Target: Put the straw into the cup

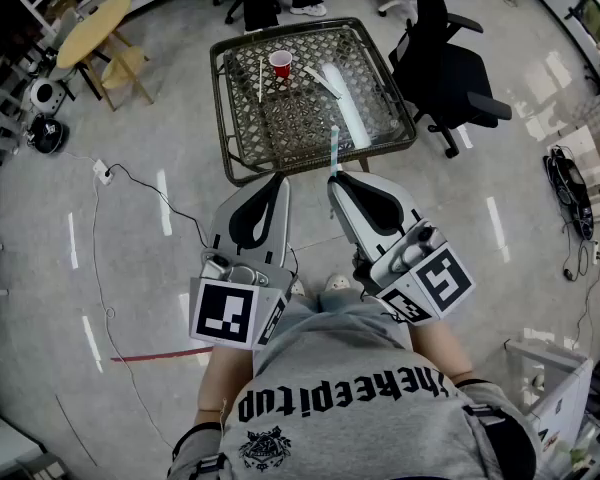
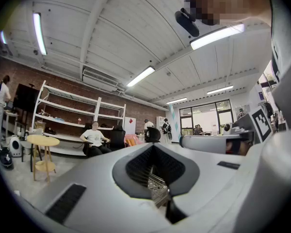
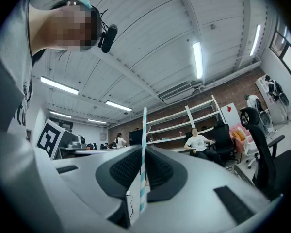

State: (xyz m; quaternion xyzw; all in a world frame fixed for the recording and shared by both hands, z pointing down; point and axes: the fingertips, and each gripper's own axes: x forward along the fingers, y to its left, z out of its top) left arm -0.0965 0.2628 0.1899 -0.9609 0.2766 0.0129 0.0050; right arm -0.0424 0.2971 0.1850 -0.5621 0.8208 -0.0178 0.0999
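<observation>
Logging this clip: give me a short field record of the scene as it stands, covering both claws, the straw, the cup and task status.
setting: person standing on a grey floor, short of a lattice-top table
cup: red cup, upright on the table's far part
straw: teal-and-white striped straw, held upright
right claw: shut on the straw
left claw: shut, empty
task status: straw not yet in the cup; the two are well apart
</observation>
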